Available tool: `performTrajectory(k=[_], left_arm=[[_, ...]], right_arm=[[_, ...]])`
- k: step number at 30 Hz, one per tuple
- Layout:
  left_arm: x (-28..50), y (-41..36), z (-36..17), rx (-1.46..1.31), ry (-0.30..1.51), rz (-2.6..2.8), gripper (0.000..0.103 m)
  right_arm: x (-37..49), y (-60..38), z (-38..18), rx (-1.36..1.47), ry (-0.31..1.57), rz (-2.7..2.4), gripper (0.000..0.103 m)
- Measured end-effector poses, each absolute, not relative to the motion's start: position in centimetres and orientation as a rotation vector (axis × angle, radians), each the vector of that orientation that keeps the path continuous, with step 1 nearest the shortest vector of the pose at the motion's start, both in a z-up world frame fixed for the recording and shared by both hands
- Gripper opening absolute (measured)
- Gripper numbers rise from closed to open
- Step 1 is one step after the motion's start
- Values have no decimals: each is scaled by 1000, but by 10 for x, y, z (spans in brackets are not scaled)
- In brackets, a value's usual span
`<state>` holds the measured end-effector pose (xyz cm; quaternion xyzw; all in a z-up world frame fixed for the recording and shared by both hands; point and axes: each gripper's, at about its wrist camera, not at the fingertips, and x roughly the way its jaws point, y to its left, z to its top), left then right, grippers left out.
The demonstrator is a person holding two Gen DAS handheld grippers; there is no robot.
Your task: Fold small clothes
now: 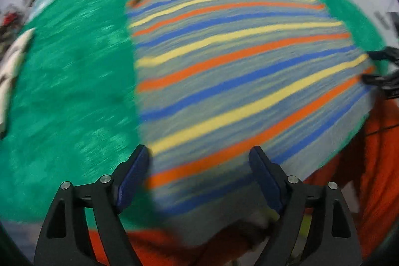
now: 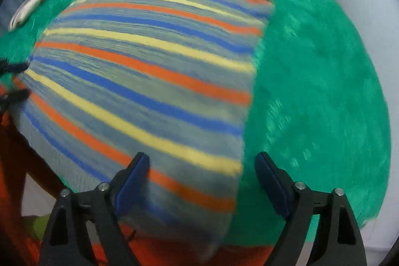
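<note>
Between the blue pads of the left tongs (image 1: 199,158) lies only air and, below, the near left corner of the striped garment (image 1: 224,61); jaws stand wide, nothing pinched, pads clear of the cloth. Right tongs (image 2: 202,163) likewise wide, hanging over the garment's near right edge, no fabric caught between the pads. Both views are motion-blurred, so fine detail of the weave is lost. Garment: grey ground with repeating bands of blue, yellow and orange, spread flat on a green cloth (image 1: 74,91) that covers the table. Its long side edges run straight from near to far; at the far end a dark seam line crosses it and a narrower part with stripes running the other way sits beyond that, seemingly folded over, though blur prevents certainty. In the left wrist view, the black tips of the right tongs show at the right margin, just at the garment's right edge. In the right wrist view, dark blurred tips of the left tongs show at the left margin, beside the garment's left edge. Orange-red fabric (image 1: 381,153) fills the near rim of both views, under and beside the tongs, off the table's near edge; whether it is a person's clothing I cannot tell. A white folded item (image 1: 12,66) lies on the green cloth well to the left of the garment. Pale wall beyond the table on the right.
</note>
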<state>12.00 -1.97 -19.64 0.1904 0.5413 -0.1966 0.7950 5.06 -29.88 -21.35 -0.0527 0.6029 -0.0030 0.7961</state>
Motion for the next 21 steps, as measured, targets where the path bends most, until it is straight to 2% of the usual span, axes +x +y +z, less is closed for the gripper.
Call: performTrajectory(k=[5,8,10,12,15,16,18,19,20,21], left_arm=[[130,40,-164,131,1148,-349,83],[136,56,-162,-14,1144,-406,83],[138,49,-172,-26,1183,-476,78],[138,36,-192,-34,1263,-536,67],[134,31,-199,-15,1286,-529,62],[134,32,-199,-29,1294,-541,58],[136,32,-201,-37,1321,-547,36],[133,31,-202,-25,1338,-544,32],[132,30,-204,-21,1350,-545,23],[137,28,-209,-25,1368,-548,9]], right_arm=[[19,-310,-196,-194,1347,-63,88],[4,-324,-173,-92,1311,-45,88],[2,-333,-164,39,1293,-6,88],[3,-344,-167,186,1283,43,88],[7,-346,-184,279,1307,64,82],[7,-345,-190,304,1320,77,78],[8,-341,-198,342,1356,119,72],[9,-341,-202,353,1375,129,66],[9,-341,-203,363,1382,134,63],[8,-341,-203,382,1386,147,49]])
